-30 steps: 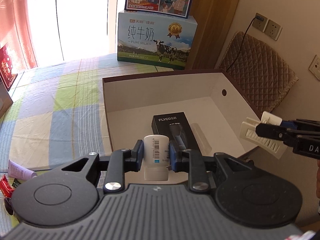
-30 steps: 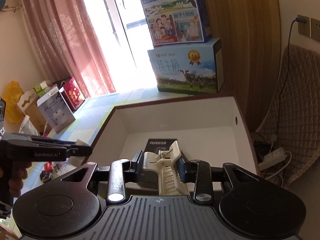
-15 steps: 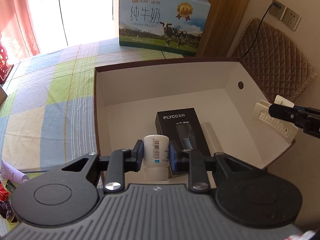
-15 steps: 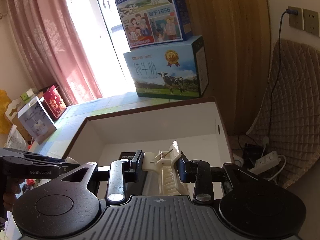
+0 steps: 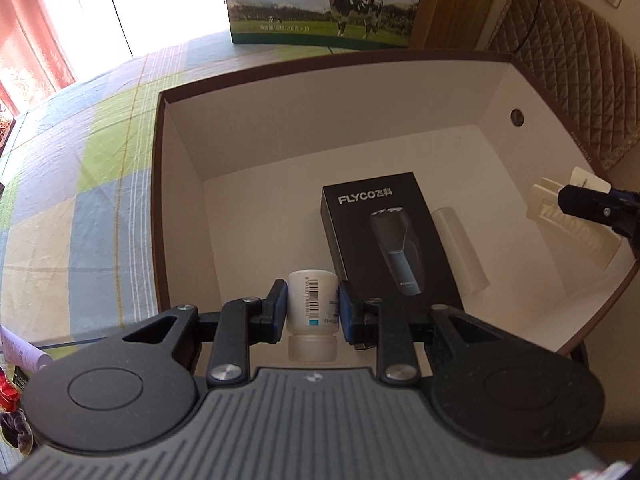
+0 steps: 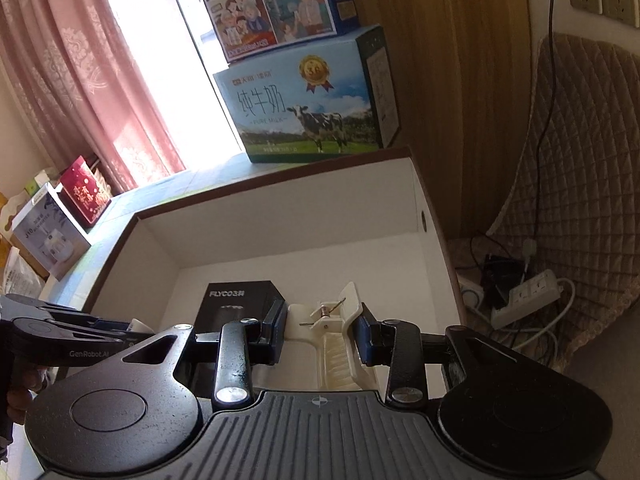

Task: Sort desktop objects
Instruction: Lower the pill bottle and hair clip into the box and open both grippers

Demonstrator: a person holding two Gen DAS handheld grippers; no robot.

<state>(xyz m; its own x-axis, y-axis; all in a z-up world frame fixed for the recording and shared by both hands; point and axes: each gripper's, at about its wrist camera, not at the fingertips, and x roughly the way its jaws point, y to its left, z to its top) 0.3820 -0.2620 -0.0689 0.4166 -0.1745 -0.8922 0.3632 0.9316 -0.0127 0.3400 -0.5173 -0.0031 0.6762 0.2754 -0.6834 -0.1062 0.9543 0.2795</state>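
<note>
The left gripper (image 5: pixel 312 309) has its fingers clamped on a small white plastic bottle with a barcode label and a translucent cap (image 5: pixel 312 317); the bottle's long axis runs along the fingers, cap end back toward the gripper body, base pointing forward. It hangs over the near edge of a large open cardboard box, white inside with a dark brown rim (image 5: pixel 158 184), whose bare floor lies directly ahead of and below the fingertips. Just right of the fingers, lying flat on that floor, is a black rectangular shaver carton printed FLYCO (image 5: pixel 384 240), with a pale translucent tube (image 5: pixel 460 252) touching its far side. The right gripper (image 6: pixel 322 334) is closed on a cream plastic spring clip with ribbed jaws (image 6: pixel 332 340), its length also in line with the fingers, hinge end forward, held above the box's right half. As I judge it, both things only need lowering and release, and the left one is the nearer to the floor; its drop spot is the clear strip to the left of the black carton.
</note>
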